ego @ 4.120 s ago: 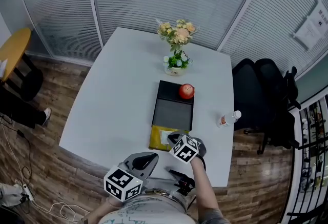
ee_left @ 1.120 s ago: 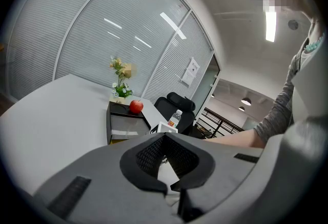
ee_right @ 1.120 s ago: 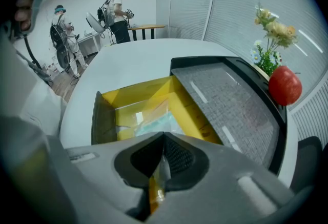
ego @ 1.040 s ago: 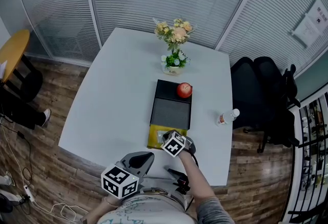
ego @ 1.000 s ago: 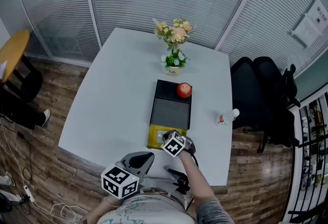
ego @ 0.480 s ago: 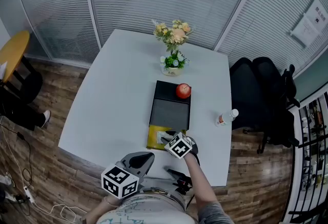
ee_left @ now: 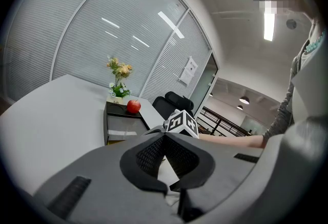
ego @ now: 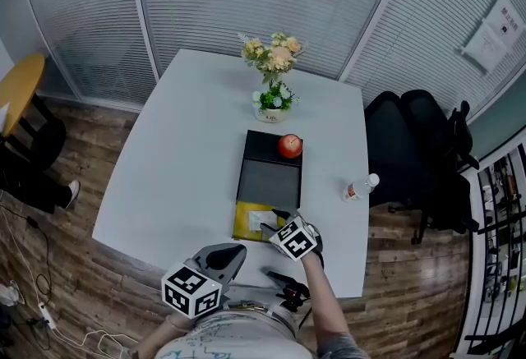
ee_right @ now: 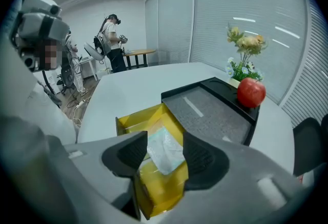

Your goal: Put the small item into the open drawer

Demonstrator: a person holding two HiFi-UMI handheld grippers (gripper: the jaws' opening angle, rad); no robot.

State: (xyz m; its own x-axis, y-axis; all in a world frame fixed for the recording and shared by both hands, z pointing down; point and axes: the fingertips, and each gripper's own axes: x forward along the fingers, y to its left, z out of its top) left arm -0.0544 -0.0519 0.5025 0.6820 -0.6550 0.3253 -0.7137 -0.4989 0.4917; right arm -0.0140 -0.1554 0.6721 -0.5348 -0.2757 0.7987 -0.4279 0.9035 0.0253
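Right gripper (ee_right: 165, 142) jaws wide apart, just been opening, gripping nothing. Small white plastic-wrapped packet (ee_right: 163, 154) lies below the gap between the jaws, inside open yellow drawer (ee_right: 134, 121), pads clear of it. Flat black drawer box (ee_right: 215, 110) just beyond the jaws on white desk (ee_right: 128, 87), red apple (ee_right: 251, 92) at its far end. Left gripper (ee_left: 165, 135) jaws closed together, empty.
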